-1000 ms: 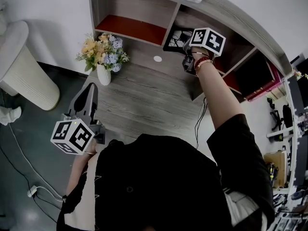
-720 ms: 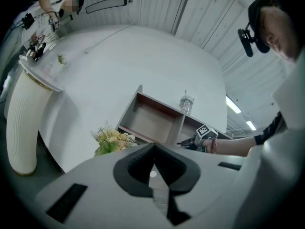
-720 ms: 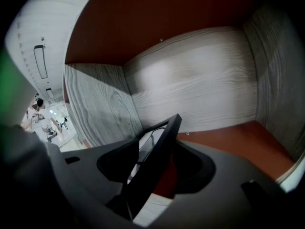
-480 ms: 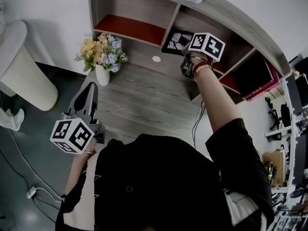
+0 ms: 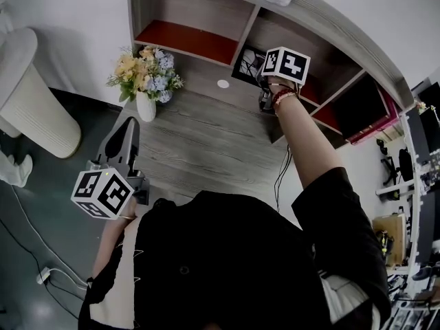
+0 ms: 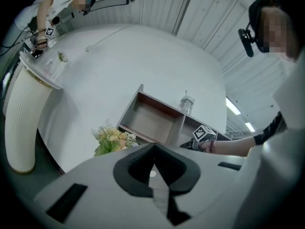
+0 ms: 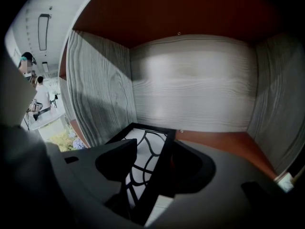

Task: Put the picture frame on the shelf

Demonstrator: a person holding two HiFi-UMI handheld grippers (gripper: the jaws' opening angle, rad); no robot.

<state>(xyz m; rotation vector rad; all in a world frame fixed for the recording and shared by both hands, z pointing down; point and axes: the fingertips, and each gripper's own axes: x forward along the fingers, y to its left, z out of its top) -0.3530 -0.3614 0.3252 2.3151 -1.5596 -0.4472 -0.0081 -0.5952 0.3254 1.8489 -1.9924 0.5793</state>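
The grey wooden worktop (image 5: pixel 199 139) carries a shelf (image 5: pixel 242 33) with open compartments and red floors. The black picture frame (image 7: pixel 148 159) is already inside the middle compartment, close to its left wall; whether it lies flat or tilted cannot be told. The right gripper (image 7: pixel 157 149) has just been opening its jaws, and they now stand wide with the frame's edge between them, so the step is the release. Next, it probably needs a straight pull back without catching the frame. The left gripper (image 6: pixel 153 150) is closed and empty, well apart.

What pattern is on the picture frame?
Black rectangular picture frame: white with curving black lines; clearest in right gripper view.
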